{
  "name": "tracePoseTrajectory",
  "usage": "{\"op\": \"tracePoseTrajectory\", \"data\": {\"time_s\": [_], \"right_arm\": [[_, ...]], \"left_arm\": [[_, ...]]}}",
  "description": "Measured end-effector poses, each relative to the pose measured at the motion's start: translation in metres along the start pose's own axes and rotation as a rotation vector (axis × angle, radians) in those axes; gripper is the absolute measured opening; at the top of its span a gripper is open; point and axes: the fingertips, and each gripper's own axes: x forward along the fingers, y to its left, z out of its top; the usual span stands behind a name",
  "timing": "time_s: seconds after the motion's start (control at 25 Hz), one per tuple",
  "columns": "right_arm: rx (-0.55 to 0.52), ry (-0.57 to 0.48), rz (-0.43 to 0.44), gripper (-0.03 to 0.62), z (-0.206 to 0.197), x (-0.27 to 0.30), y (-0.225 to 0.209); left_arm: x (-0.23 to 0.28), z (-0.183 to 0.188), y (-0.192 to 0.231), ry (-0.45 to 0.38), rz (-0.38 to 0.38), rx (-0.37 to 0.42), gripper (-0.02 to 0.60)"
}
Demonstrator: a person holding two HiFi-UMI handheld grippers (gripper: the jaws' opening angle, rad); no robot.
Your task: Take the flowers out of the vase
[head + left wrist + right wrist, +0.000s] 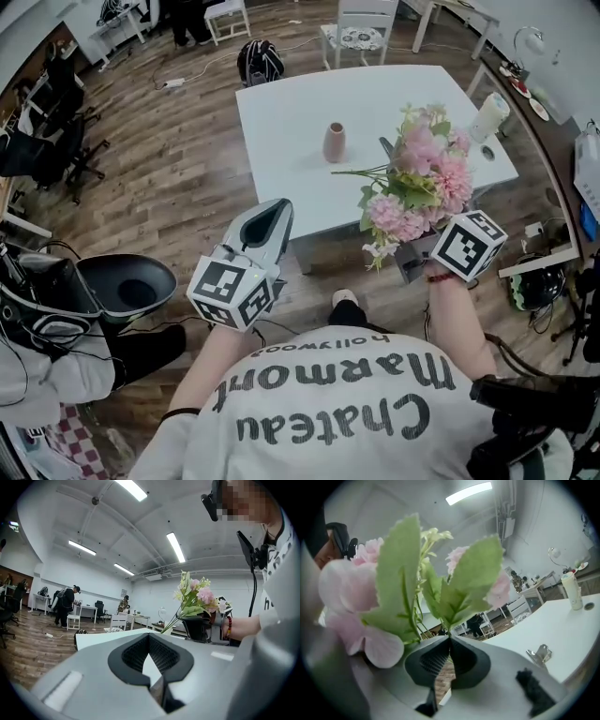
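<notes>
A small pink vase (334, 142) stands upright on the white table (281, 112) with nothing in it. My right gripper (407, 249) is shut on a bunch of pink flowers with green leaves (420, 180), held over the table's near edge, to the right of the vase and apart from it. The stems stick out to the left. Blossoms and leaves (408, 588) rise straight from the closed right gripper (449, 640) in its own view. My left gripper (269, 223) hangs shut and empty off the near edge. Nothing sits between the left gripper (149, 637) tips, and beyond them are the flowers (196, 597).
A white bottle (489, 116) stands at the table's far right, and a metal clip (386, 148) lies near the flowers. On the wooden floor are a black bin (127, 281) at left, a backpack (260, 61) and a chair (359, 33) behind the table. A person (65, 604) stands far off.
</notes>
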Motion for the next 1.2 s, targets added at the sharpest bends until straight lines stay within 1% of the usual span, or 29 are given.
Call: {"op": "tracePoseTrajectory", "data": {"time_s": [0.24,0.4,0.6,0.92,1.04,1.2], "right_arm": [[0.015,0.024,-0.048,0.017,-0.021,-0.032,0.005],[0.026,0.039,-0.061,0.018,-0.031,-0.053,0.007],[0.033,0.056,-0.04,0.017,-0.038,-0.069,0.004],[0.069,0.13,0.038,0.018,-0.055,-0.095,0.005],[0.067,0.152,0.072,0.018,-0.061,-0.114,0.007],[0.096,0.161,0.111,0.018,-0.066,-0.146,0.011]], "left_arm": [[-0.023,-0.012,-0.026,0.008,-0.043,-0.02,0.008],[-0.039,-0.019,-0.041,-0.006,-0.024,-0.022,0.008],[-0.056,-0.021,-0.055,-0.011,0.035,-0.001,0.008],[-0.077,-0.016,-0.088,-0.038,0.145,-0.017,0.008],[-0.089,-0.023,-0.11,-0.049,0.191,-0.024,0.008],[-0.1,-0.033,-0.145,-0.052,0.24,-0.045,0.008]]}}
